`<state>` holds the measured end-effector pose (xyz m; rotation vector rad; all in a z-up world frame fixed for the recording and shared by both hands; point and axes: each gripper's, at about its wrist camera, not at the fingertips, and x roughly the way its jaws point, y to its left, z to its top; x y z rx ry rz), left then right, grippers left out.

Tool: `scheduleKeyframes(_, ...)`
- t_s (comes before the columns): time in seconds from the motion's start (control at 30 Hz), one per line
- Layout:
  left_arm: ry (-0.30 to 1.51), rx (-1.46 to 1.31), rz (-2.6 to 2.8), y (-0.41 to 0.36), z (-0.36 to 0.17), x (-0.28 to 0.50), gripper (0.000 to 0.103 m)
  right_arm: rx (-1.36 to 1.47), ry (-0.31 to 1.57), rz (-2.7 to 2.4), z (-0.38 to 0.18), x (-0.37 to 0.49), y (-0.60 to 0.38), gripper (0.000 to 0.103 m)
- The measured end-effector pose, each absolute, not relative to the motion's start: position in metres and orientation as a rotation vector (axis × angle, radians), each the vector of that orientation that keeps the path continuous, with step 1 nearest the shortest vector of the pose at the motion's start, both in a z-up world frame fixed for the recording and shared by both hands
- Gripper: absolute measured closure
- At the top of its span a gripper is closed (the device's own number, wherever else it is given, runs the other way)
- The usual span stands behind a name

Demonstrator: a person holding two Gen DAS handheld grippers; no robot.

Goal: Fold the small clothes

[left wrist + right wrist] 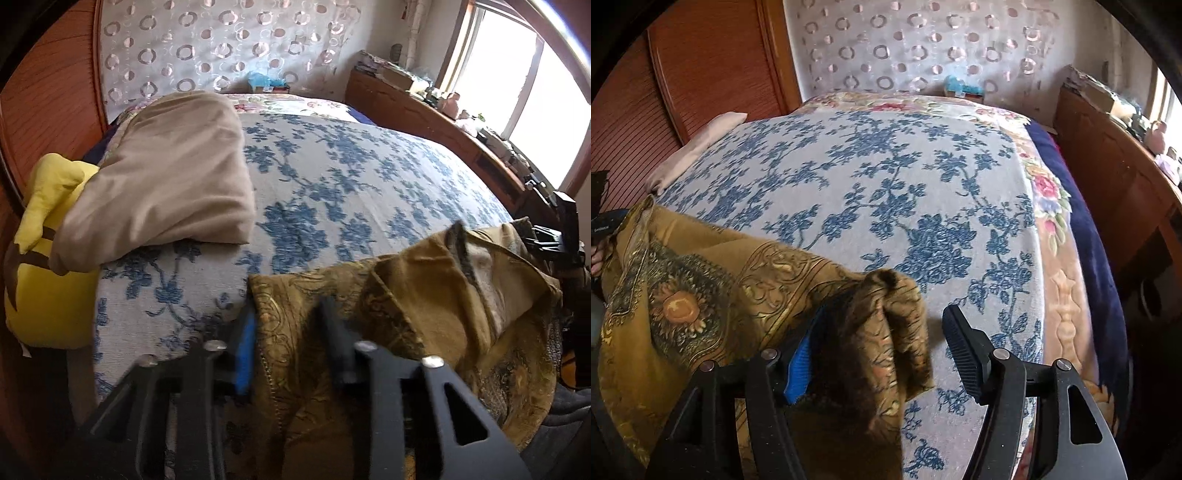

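An olive-gold patterned garment [406, 295] lies bunched at the near edge of the bed. My left gripper [288, 339] is shut on its left hem; the fabric fills the gap between the blue pad [245, 350] and the black finger. In the right wrist view the same garment [701, 288], with a sunflower medallion, spreads to the left. One folded corner [897, 317] drapes over the blue-padded finger [801, 365]. My right gripper [882, 354] is open, and its ribbed right finger [960, 347] stands apart from the cloth.
The bed has a white cover with blue flowers [351, 177]. A beige folded blanket [166, 173] and a yellow cushion [48, 280] lie at its left. A wooden cabinet [1115, 177] with clutter runs along the right under a window [517, 85]. A wooden wardrobe [683, 81] stands at the left.
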<state>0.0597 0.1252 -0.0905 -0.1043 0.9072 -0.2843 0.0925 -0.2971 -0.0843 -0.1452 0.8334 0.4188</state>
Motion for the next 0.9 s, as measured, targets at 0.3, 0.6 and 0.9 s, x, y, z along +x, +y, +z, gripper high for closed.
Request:
scheduleKeyframes(0.3, 0.746, -0.084, -0.248, 0.113, -0.047, 0.031, 0.095, -0.119, 0.760, 0.446, -0.077, 0.071, -0.294, 0.095)
scheduleKeyframes(0.6, 0.406, -0.112, -0.293, 0.103, 0.076, -0.017, 0.095, -0.053, 0.428, 0.528, 0.043, 0.003, -0.309, 0.095)
scheduleKeyframes(0.9, 0.147, -0.074, -0.247, 0.122, 0.196, -0.044, 0.095, -0.096, 0.105, 0.545, 0.193, -0.060, -0.323, 0.095)
